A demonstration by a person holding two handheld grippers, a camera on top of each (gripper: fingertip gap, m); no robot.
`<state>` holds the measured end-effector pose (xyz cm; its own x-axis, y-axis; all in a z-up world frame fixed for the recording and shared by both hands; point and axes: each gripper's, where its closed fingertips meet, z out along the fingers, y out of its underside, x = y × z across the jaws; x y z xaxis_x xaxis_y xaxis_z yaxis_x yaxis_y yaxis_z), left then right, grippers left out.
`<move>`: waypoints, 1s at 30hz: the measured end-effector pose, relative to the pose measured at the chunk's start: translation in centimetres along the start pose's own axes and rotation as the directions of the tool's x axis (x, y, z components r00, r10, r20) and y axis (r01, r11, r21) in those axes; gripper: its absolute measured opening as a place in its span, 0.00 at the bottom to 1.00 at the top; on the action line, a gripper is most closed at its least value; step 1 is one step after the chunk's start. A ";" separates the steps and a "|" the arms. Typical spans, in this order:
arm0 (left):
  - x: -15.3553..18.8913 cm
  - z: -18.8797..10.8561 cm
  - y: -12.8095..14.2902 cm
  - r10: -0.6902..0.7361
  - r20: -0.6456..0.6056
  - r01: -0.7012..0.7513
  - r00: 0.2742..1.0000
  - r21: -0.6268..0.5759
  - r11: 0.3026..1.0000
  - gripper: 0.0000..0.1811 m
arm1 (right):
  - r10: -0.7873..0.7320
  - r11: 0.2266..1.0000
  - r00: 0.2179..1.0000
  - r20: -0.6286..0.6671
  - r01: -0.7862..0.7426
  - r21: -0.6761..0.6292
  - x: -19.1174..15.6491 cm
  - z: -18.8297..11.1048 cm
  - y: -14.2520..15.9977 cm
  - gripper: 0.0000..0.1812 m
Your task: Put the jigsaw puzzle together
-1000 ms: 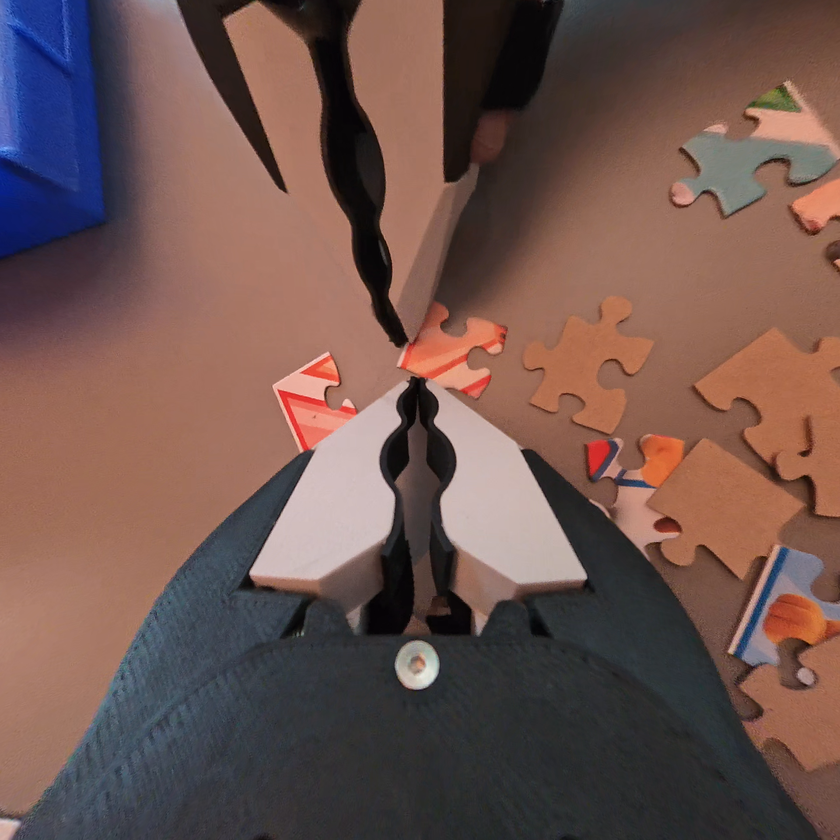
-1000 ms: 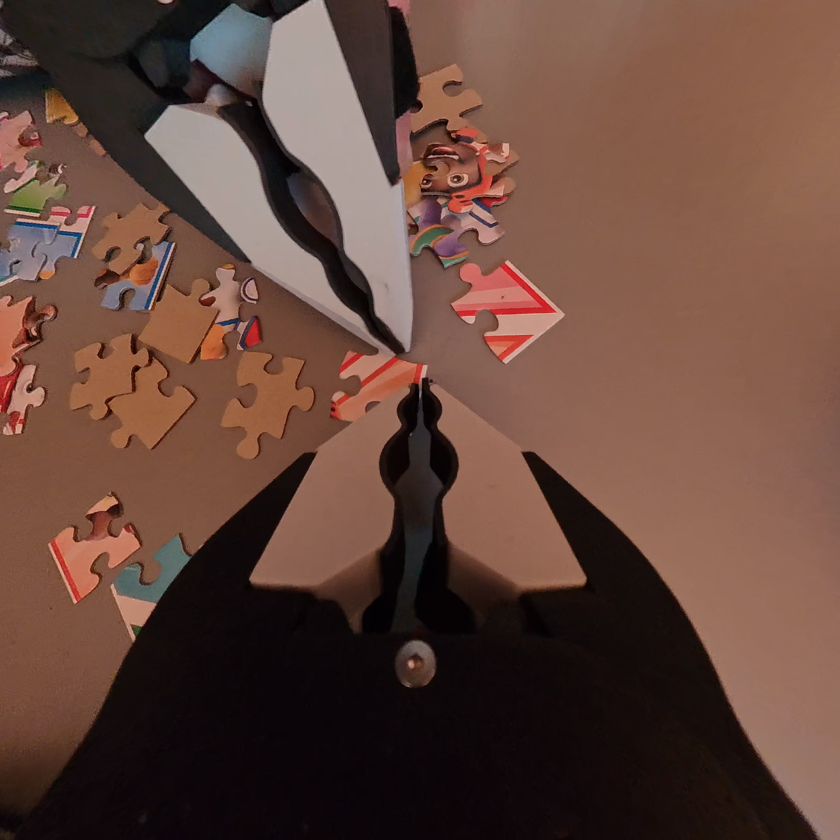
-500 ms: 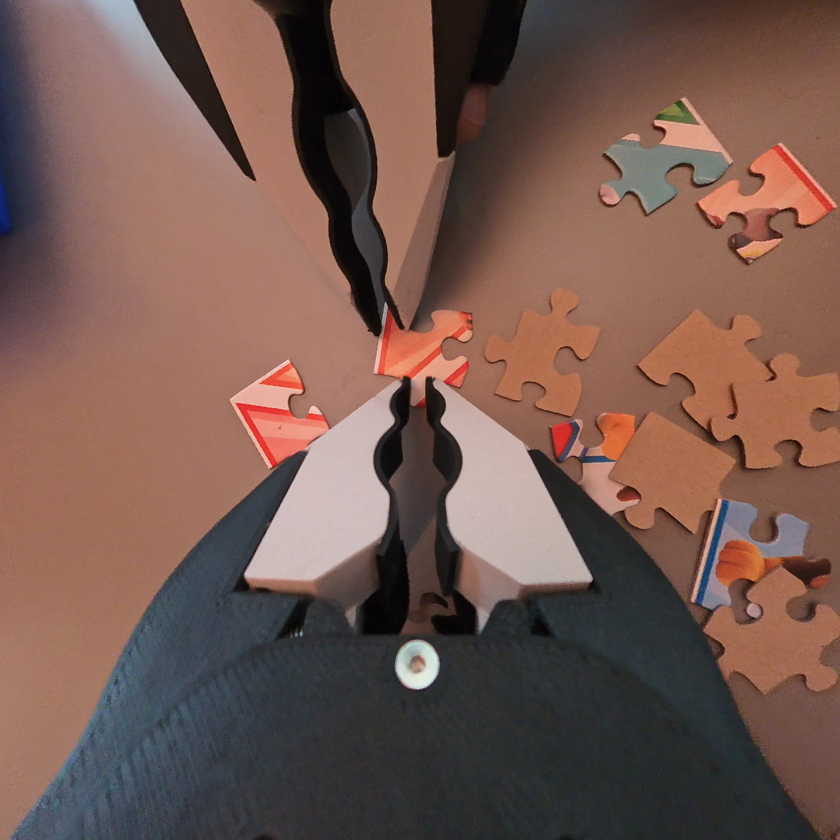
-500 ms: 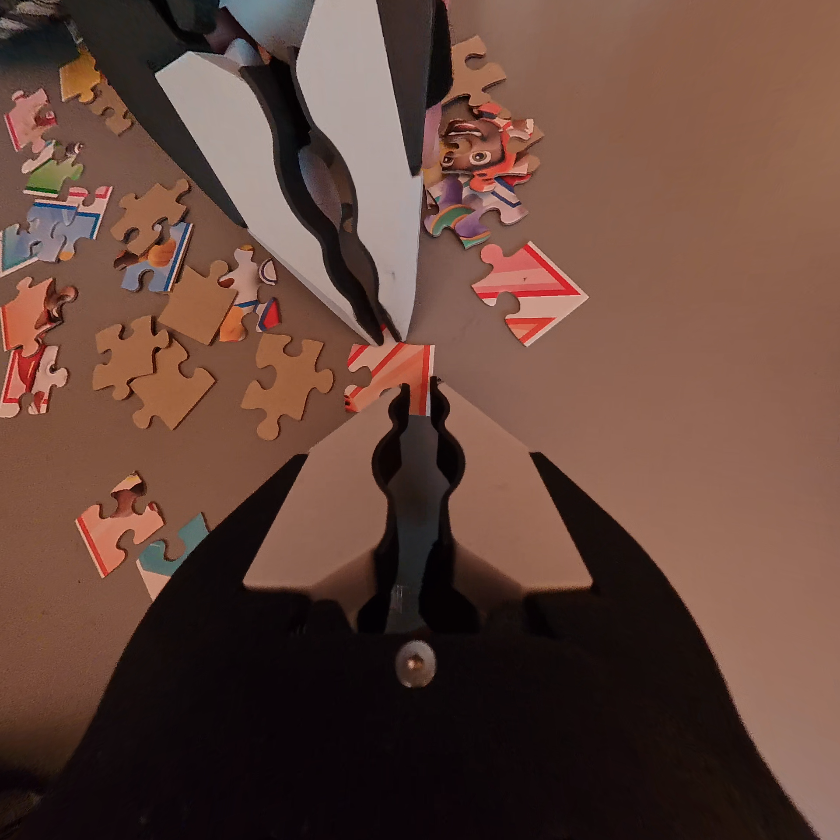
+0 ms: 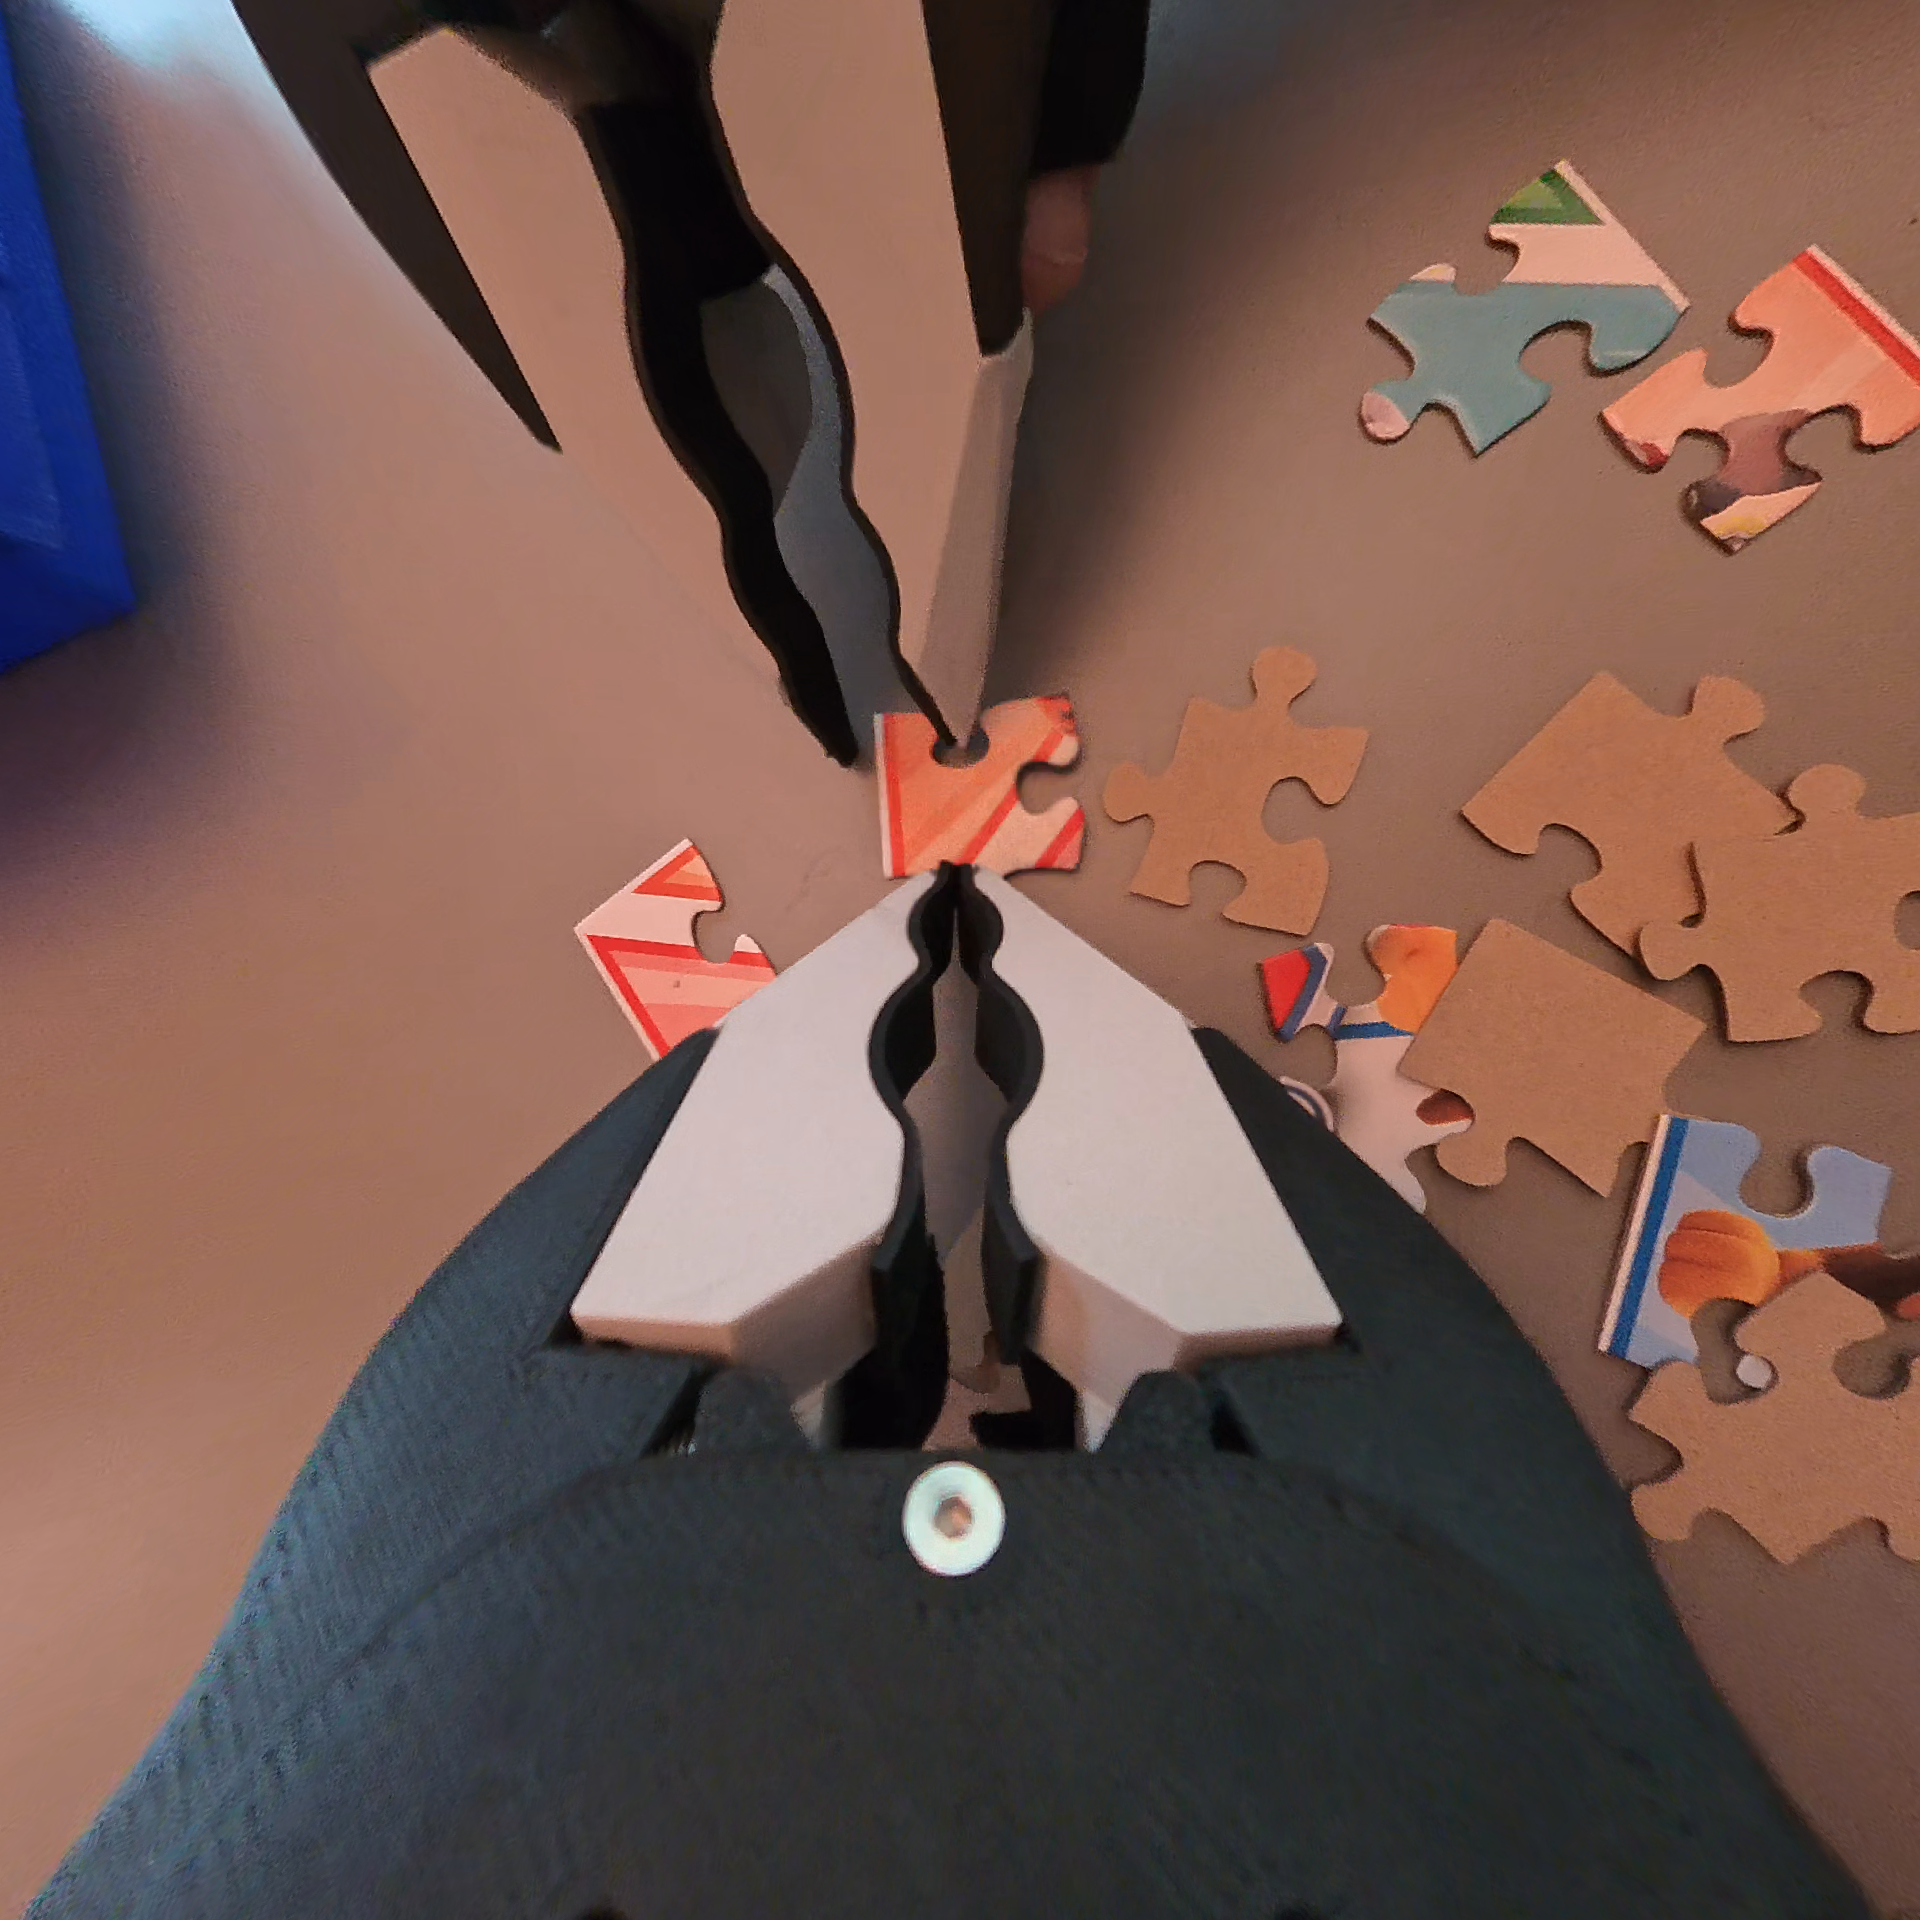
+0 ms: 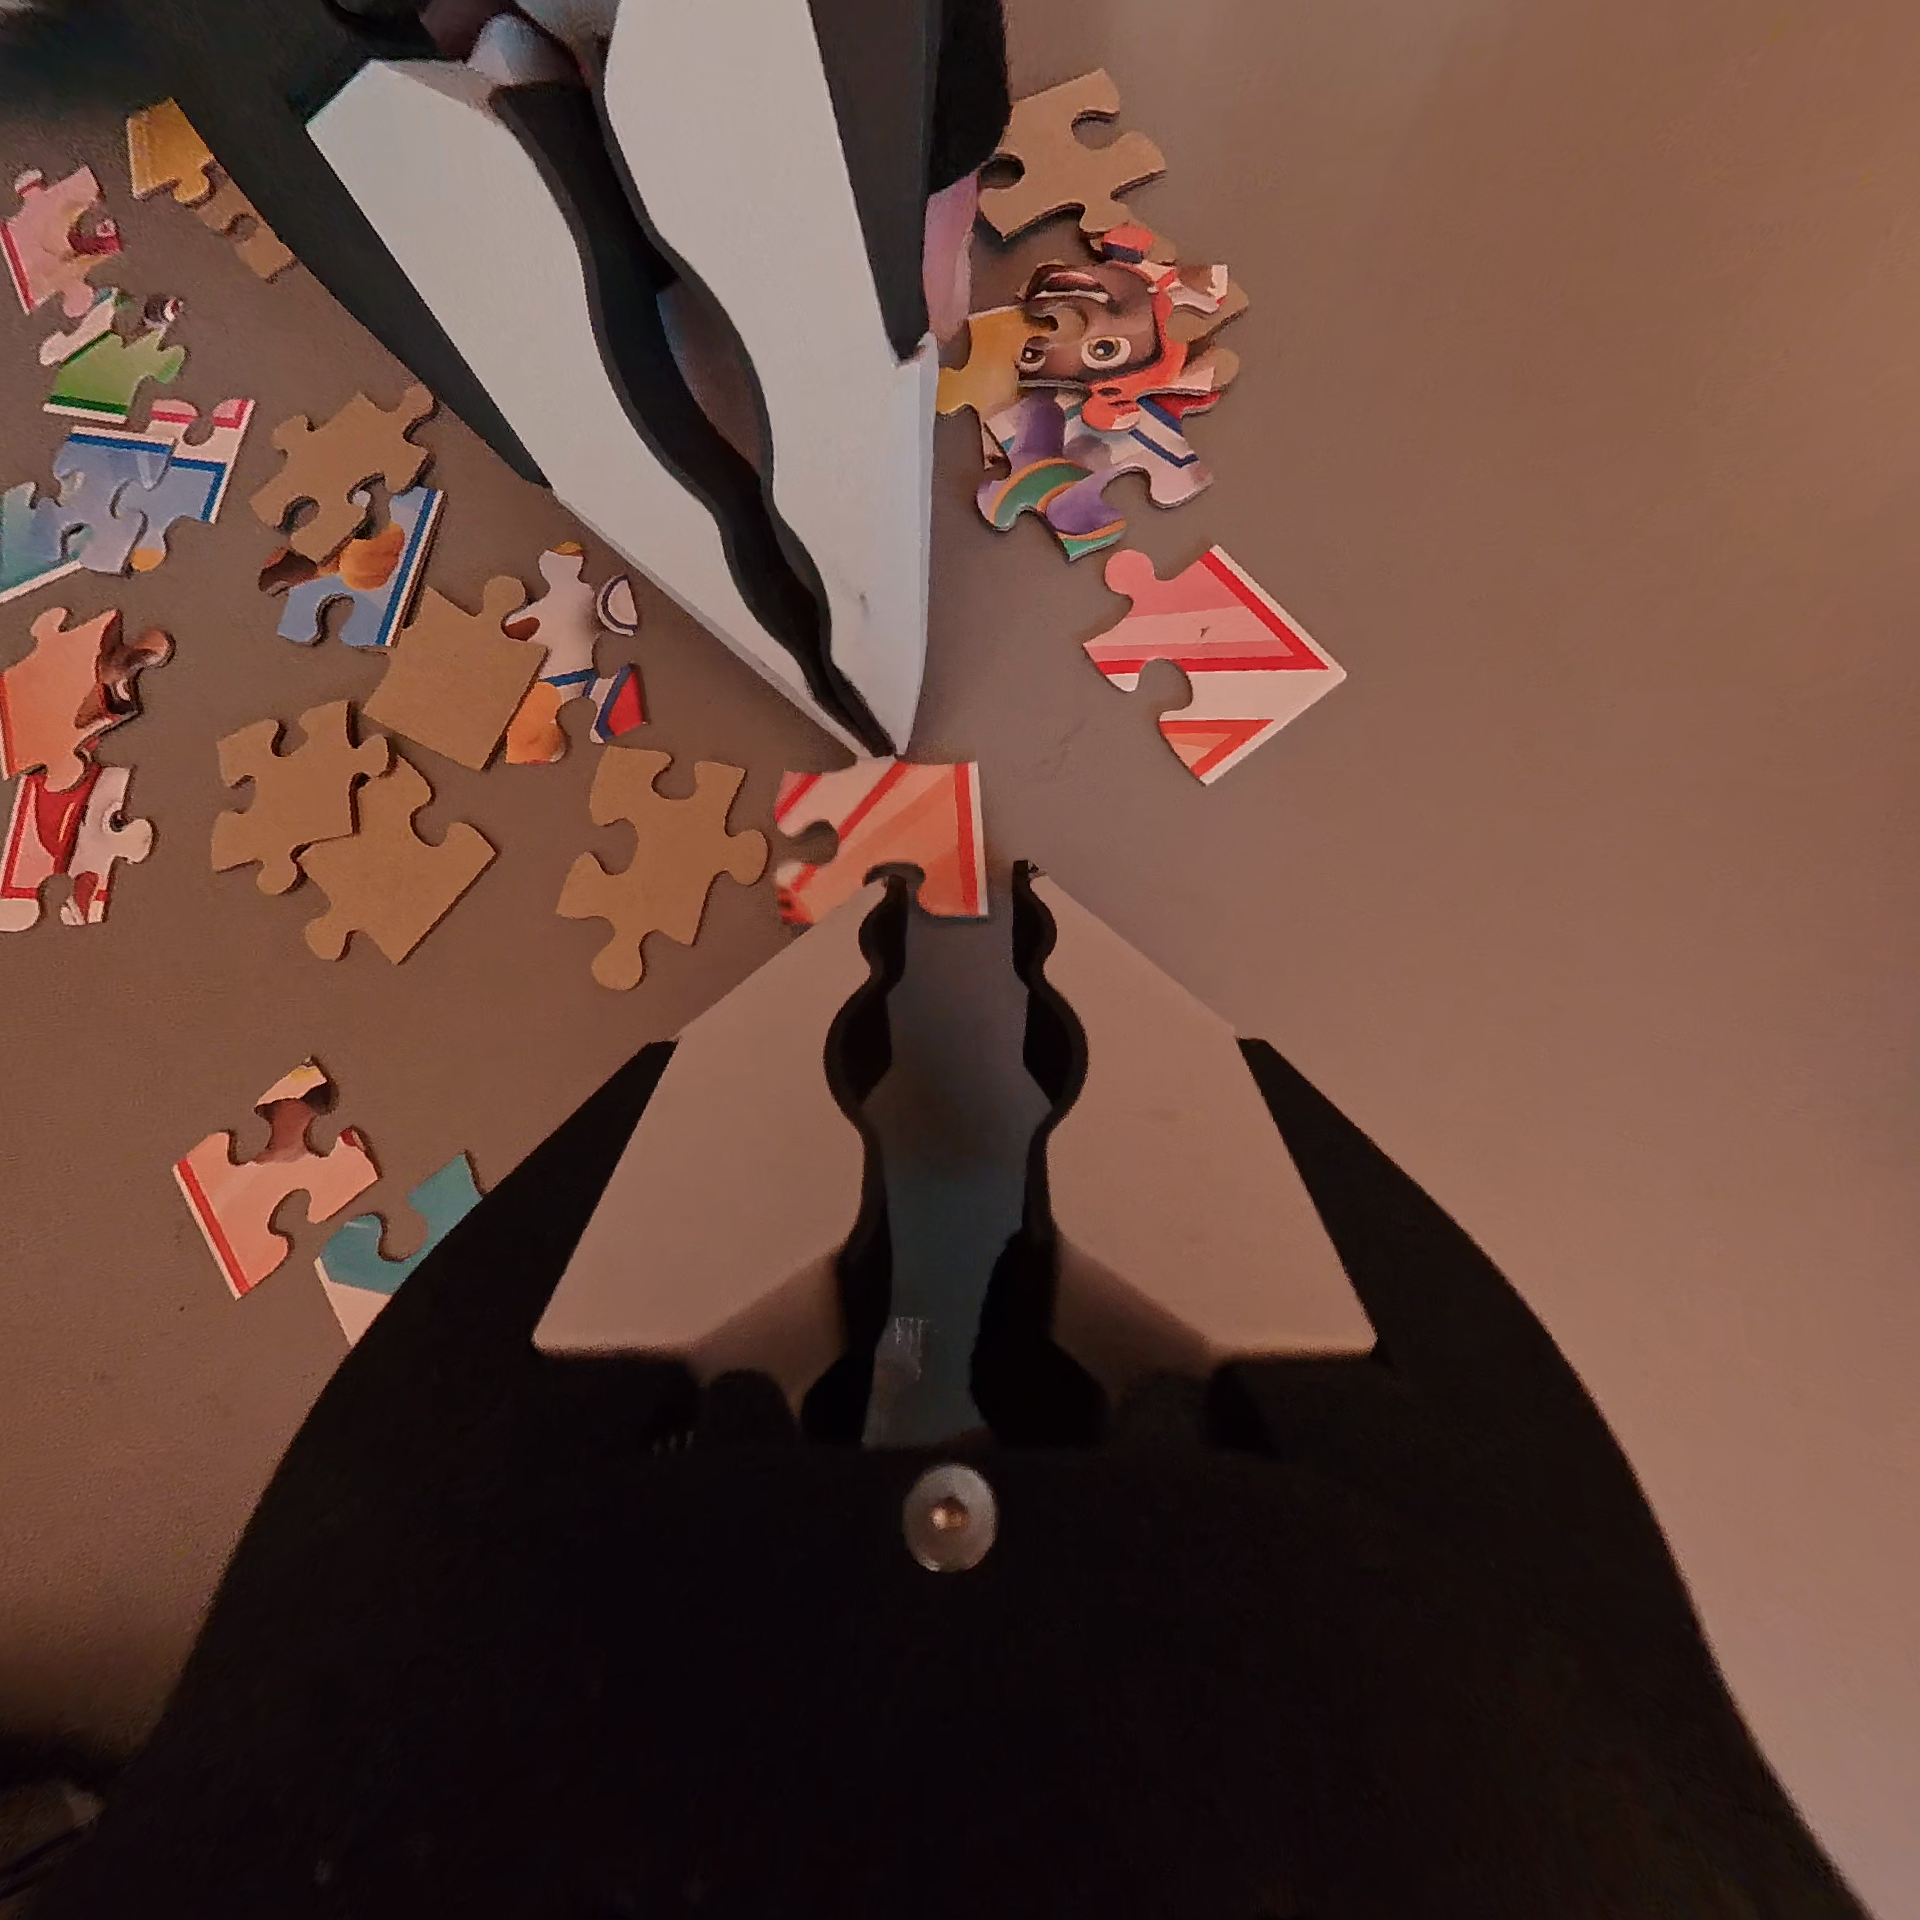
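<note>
**Striped puzzle piece pinned between two grippers**

Striped piece (image 5: 961, 795) lies flat on table (image 5: 312, 727), betw. both tips. Left gripper (image 5: 956, 878): jaws closed, empty, tips at its near edge. Right gripper (image 6: 961, 878): jaws slightly apart, one tip in the notch, holding nothing. Risk: pushing skews the piece. Vs. 1 s ago: right jaws wider, piece rotated.
</note>
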<state>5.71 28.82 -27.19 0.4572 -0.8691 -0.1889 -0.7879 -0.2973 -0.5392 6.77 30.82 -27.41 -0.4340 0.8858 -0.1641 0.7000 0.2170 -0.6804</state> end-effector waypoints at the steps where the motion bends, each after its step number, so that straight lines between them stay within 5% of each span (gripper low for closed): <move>1: 0.0 -0.1 -0.1 0.007 0.001 -0.007 1.000 -0.003 1.000 0.00 | -0.006 1.000 1.000 -0.002 0.006 -0.002 0.0 0.1 0.0 0.10; 7: 0.6 0.0 0.4 -0.014 -0.044 0.011 0.999 -0.049 0.999 0.00 | -0.030 0.999 0.999 -0.015 0.030 -0.019 -0.1 0.1 0.1 0.05; 10: 1.0 0.2 0.5 -0.041 -0.066 0.038 0.997 -0.042 0.998 0.09 | -0.034 0.999 0.999 -0.019 0.033 -0.022 -0.1 0.2 0.1 0.05; 30: 1.5 0.1 0.5 -0.019 -0.062 0.016 0.998 -0.055 0.998 0.00 | -0.026 1.000 1.000 0.002 0.026 -0.002 -0.6 0.2 0.1 0.07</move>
<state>6.01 27.41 -27.83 0.4456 -0.8862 -0.1271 -0.8022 -0.3322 -0.4961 6.95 30.19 -27.50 -0.4529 0.8793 -0.1477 0.6895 0.2404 -0.6833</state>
